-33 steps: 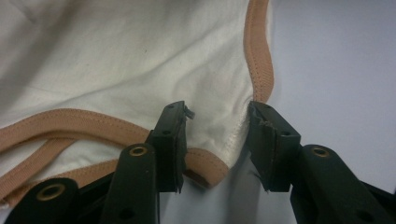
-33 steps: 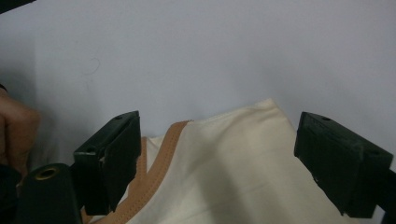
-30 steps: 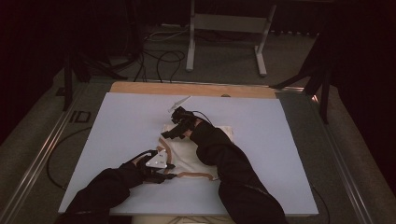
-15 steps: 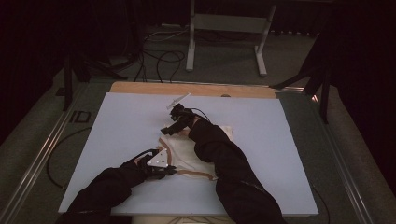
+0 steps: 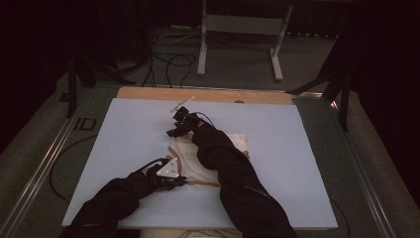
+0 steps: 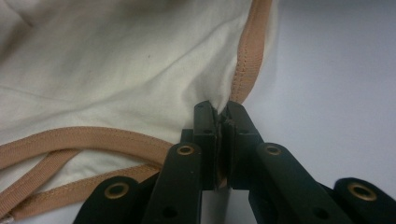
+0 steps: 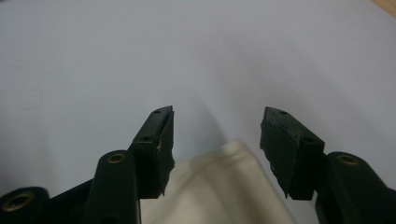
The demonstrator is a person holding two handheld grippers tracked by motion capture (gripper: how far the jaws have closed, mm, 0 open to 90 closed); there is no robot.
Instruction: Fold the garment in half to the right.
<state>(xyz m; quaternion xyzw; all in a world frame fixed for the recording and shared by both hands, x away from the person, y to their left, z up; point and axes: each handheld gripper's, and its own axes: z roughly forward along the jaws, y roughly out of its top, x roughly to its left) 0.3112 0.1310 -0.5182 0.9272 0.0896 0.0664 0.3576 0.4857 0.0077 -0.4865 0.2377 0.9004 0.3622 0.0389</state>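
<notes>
Left fingers (image 6: 223, 122): pressed together on the hem of the cream garment (image 6: 116, 70), right where the tan binding (image 6: 250, 51) runs down its edge. Fabric puckers into the pinch; grip looks secure.

Right fingers (image 7: 215, 140): about half apart, and they have just been closing. A folded corner of the cream cloth (image 7: 224, 186) sits between them, low in the gap, but neither pad touches it. Not yet a grip.

Outward: from the high view, the left gripper (image 5: 182, 181) holds the garment's near-left edge while the right gripper (image 5: 176, 132) reaches to its far-left corner. The garment (image 5: 237, 144) lies flat near the middle of the pale desk (image 5: 297, 148), partly under the right sleeve (image 5: 223, 158). A small white object (image 5: 181, 103) lies just beyond the right gripper (can't make out what it is).

Step in hand, as I judge it: taking the second corner so the cloth can be lifted or folded.

To do it well:
- push the right fingers a little further over the corner before they finish closing, so they bite all layers and not just the tip
- keep them low against the desk; a high pinch would slide off
- hold the left grip unmoved so the hem stays taut
- lift both hands together, or the cloth will skew.
</notes>
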